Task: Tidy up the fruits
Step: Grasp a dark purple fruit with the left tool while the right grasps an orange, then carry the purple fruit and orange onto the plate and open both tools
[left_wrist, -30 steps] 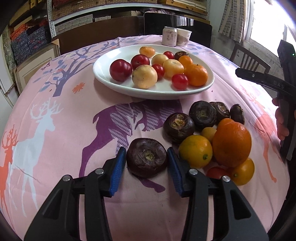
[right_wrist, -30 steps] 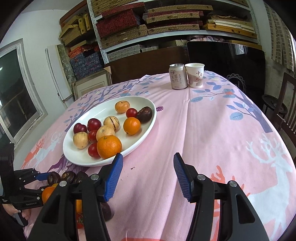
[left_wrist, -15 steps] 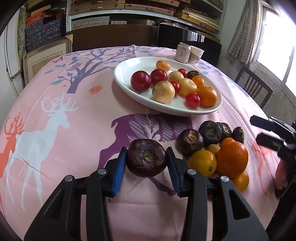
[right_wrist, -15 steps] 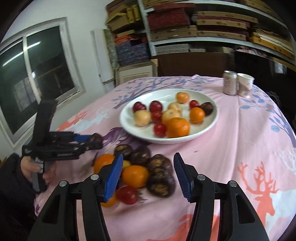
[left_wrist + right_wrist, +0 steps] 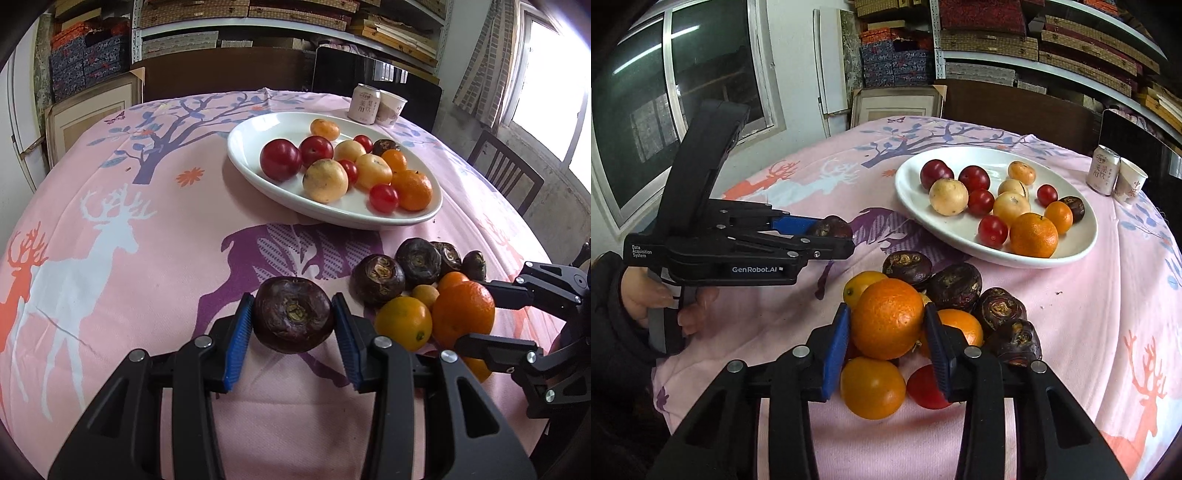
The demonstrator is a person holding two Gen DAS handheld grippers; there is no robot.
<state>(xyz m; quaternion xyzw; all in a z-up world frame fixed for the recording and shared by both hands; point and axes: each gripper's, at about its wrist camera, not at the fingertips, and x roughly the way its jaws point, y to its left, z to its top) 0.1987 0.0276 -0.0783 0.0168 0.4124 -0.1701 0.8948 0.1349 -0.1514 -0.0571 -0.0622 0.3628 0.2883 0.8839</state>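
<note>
Fruits: my left hand-held gripper [image 5: 293, 325] pinches a water chestnut [image 5: 293, 314]; the right hand-held gripper [image 5: 886, 332] is closing on the big orange [image 5: 888, 317] atop the pile, 7 o'clock of the plate [image 5: 960, 243]. Risk: lifting it topples neighbours, which roll across the tabletop [image 5: 1089, 314].

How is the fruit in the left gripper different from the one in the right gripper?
The water chestnut in the left gripper is dark purple-brown, flattened and wrinkled; the big orange is bright, round and pebbled. The water chestnut is smaller. It is clamped apart from the pile, while the right gripper is closing on the orange, which sits among the pile. Both lie between blue pads.
</note>
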